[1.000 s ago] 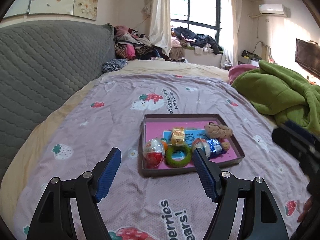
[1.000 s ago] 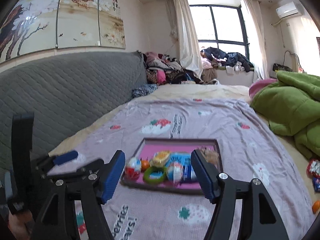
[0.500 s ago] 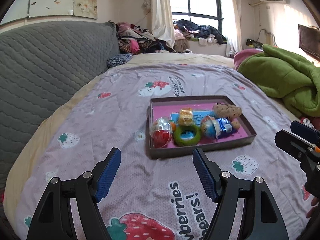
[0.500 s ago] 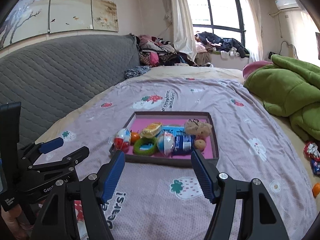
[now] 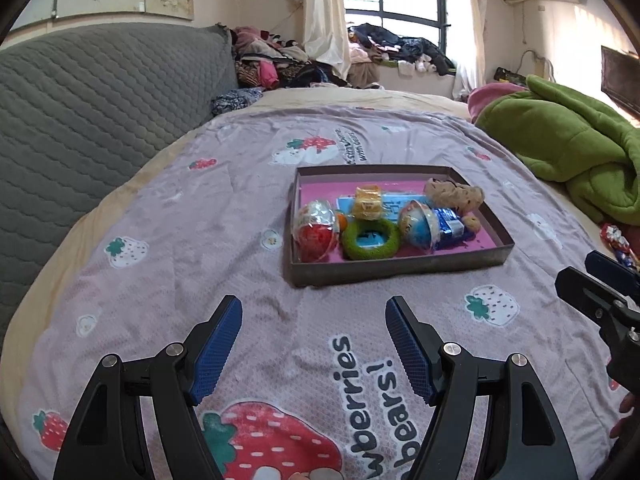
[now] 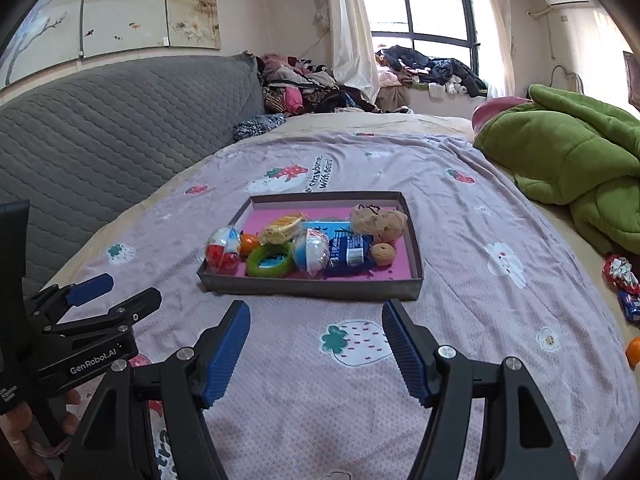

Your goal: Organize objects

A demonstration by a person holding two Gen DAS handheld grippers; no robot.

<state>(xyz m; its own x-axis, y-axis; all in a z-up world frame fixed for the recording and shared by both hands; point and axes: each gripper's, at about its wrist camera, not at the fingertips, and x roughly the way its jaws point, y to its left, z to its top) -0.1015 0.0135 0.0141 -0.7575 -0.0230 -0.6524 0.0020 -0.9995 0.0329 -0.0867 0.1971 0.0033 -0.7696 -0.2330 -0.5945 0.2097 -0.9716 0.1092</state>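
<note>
I held both the left gripper (image 5: pixel 313 344) and right gripper (image 6: pixel 315 350) wide apart and empty, tray (image 5: pixel 400 270) mid-frame ahead on the bed (image 5: pixel 180 240).

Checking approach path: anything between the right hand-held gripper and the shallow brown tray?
Nothing: bare lilac strawberry-print bedsheet separates right hand-held gripper from shallow brown tray, right wrist view.

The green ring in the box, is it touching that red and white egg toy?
Apart. In the left wrist view a small gap separates the green ring from the red and white egg, with an orange ball just behind it.
</note>
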